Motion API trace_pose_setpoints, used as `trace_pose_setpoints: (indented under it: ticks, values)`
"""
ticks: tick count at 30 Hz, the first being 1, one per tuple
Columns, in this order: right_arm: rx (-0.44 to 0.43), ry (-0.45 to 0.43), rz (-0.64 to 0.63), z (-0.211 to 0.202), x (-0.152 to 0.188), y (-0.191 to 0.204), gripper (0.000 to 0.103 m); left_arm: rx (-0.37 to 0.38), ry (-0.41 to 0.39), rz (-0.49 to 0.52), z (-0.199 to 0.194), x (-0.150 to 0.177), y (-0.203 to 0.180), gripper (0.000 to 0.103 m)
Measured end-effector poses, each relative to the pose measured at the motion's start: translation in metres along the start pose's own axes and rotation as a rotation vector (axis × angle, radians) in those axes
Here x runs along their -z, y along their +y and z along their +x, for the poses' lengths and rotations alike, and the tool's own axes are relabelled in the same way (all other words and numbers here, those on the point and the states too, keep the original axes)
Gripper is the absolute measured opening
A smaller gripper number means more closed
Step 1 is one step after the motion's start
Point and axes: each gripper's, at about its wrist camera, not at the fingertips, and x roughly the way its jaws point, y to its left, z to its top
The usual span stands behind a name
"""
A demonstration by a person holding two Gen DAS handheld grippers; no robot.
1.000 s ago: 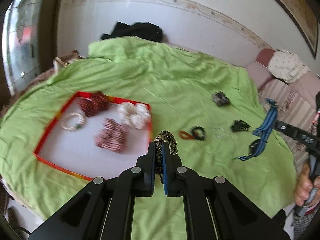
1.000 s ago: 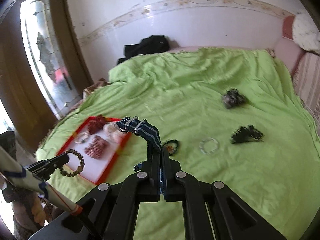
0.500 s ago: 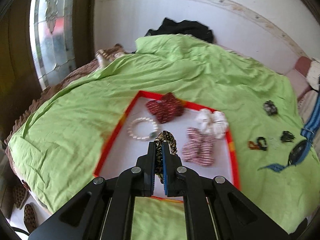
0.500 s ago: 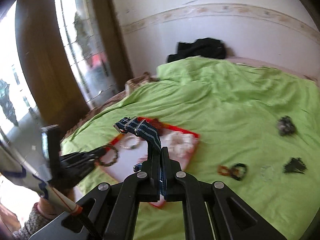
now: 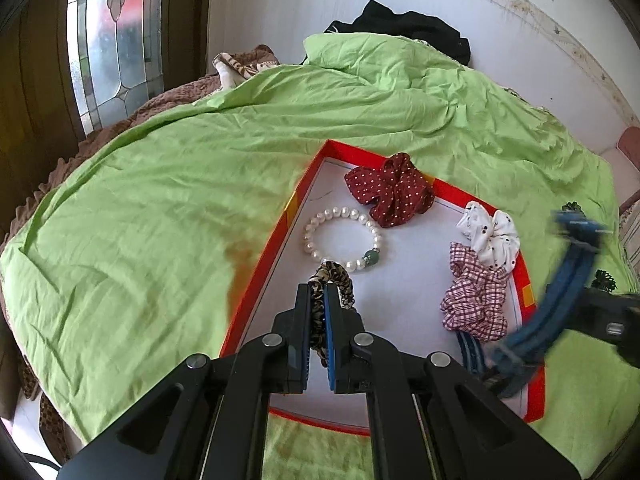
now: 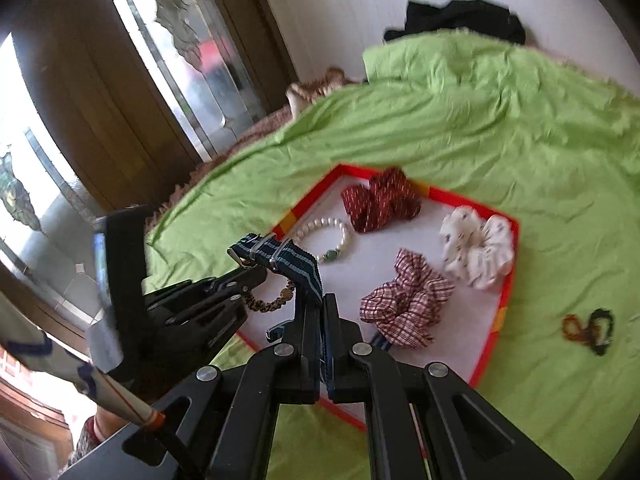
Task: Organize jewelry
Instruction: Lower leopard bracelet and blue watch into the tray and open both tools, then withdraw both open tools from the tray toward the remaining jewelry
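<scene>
Your leopard-print hair tie [image 5: 334, 280] is pinched between the left tongs [image 5: 319, 300], hanging just above the white floor of the red-rimmed tray [image 5: 280, 236], close to the pearl bracelet [image 5: 343, 240] lying there. The blue striped strap [image 6: 286, 258] is clamped in the right tongs [image 6: 322, 308], its buckle end curling up and to the left while the rest dangles below toward the tray's near part. Both pairs of tongs are pressed tight on their pieces, with no gap opening.

What has changed: a second ago you were carrying both pieces over the open green bedspread [image 5: 140, 208], with the tray off to the left and still some way ahead. Now both hands have swung across and dropped, and the tray fills the middle of each view. That puts you, as I judge it, at the point of release for two items at once.

Already in the tray are the red dotted scrunchie [image 5: 390, 190], the white scrunchie [image 5: 490, 236] and the plaid scrunchie [image 5: 476, 304]. Out on the bedspread to the right, the amber and black rings [image 6: 588, 330] remain to be fetched. The two tongs sit close together here, so let one piece go in a bare patch before the other.
</scene>
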Motion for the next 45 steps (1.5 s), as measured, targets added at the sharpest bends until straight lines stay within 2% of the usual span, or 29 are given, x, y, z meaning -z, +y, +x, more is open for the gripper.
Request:
trace_pose_setpoints:
  ticks: [5, 9, 11, 13, 15, 17, 18, 19, 21, 26, 29, 33, 35, 37, 45]
  values:
    - [-0.008, 0.078, 0.083, 0.046, -0.009, -0.016, 0.002, 0.028, -0.01, -0.064, -0.002, 0.002, 0.016, 0.006]
    - [-0.006, 0.12, 0.102, 0.072, -0.011, -0.02, 0.002, 0.066, -0.028, -0.079, -0.013, 0.005, 0.022, 0.01]
    - [-0.002, 0.129, 0.1, 0.079, -0.012, -0.018, 0.002, 0.083, -0.042, -0.09, -0.023, 0.008, 0.025, 0.014]
    - [0.0, 0.135, 0.101, 0.086, -0.013, -0.017, 0.005, 0.099, -0.061, -0.104, -0.033, 0.01, 0.027, 0.027]
    - [0.007, 0.14, 0.093, 0.09, -0.015, -0.015, 0.005, 0.107, -0.086, -0.115, -0.044, 0.014, 0.029, 0.033]
    - [0.019, 0.145, 0.063, 0.092, -0.016, -0.011, 0.01, 0.104, -0.098, -0.105, -0.051, 0.017, 0.027, 0.033]
    - [0.025, 0.14, 0.052, 0.091, -0.016, -0.009, 0.022, 0.098, -0.1, -0.101, -0.054, 0.019, 0.026, 0.034]
    - [0.031, 0.129, 0.042, 0.088, -0.016, -0.008, 0.036, 0.086, -0.102, -0.096, -0.057, 0.021, 0.024, 0.035]
    - [0.039, 0.098, 0.021, 0.078, -0.016, -0.005, 0.044, 0.072, -0.102, -0.091, -0.061, 0.023, 0.022, 0.035]
    - [0.053, 0.042, -0.012, 0.043, -0.009, -0.006, 0.045, 0.02, -0.098, -0.086, -0.075, 0.032, 0.015, 0.037]
    - [0.09, 0.012, -0.036, 0.02, 0.005, -0.011, 0.05, -0.004, -0.101, -0.08, -0.086, 0.039, 0.009, 0.039]
    - [0.147, -0.012, -0.067, -0.009, 0.029, -0.025, 0.053, -0.032, -0.109, -0.078, -0.099, 0.049, -0.004, 0.049]
    - [0.187, -0.023, -0.073, -0.023, 0.045, -0.034, 0.056, -0.043, -0.106, -0.076, -0.102, 0.053, -0.012, 0.051]
    - [0.221, -0.027, -0.063, -0.036, 0.063, -0.047, 0.057, -0.059, -0.1, -0.065, -0.104, 0.059, -0.024, 0.051]
    - [0.257, -0.051, 0.062, -0.083, 0.111, -0.097, 0.058, -0.096, -0.088, 0.008, -0.111, 0.078, -0.08, 0.051]
